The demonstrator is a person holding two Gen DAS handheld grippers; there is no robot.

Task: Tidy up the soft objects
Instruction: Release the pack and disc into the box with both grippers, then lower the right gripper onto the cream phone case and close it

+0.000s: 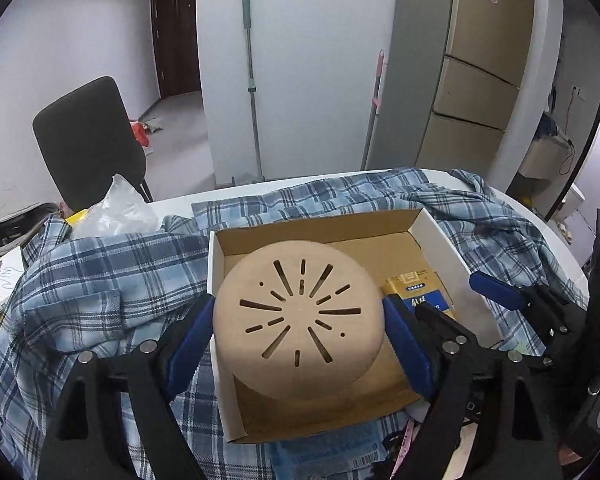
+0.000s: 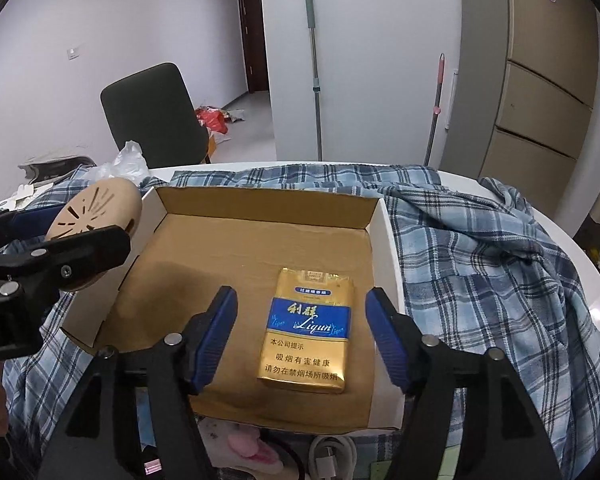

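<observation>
A tan round disc (image 1: 298, 320) with cut slots hangs over the left side of an open cardboard box (image 1: 316, 226), and my left gripper (image 1: 298, 304) is shut on its two sides. From the right wrist the disc (image 2: 92, 208) shows above the box's left wall (image 2: 112, 280). A gold and blue cigarette pack (image 2: 310, 328) lies flat on the box floor. My right gripper (image 2: 300, 294) stands open astride the pack, its blue pads (image 2: 216, 332) clear of it on both sides. The box rests on a blue plaid shirt (image 2: 480, 260) spread over a white table.
A dark chair (image 1: 88, 136) and a crumpled plastic bag (image 1: 120, 208) stand past the table's far left. Two mop handles (image 2: 316, 80) lean on the white wall behind. A white cable (image 2: 332, 456) and a pink soft item (image 2: 244, 446) lie by the box's near edge.
</observation>
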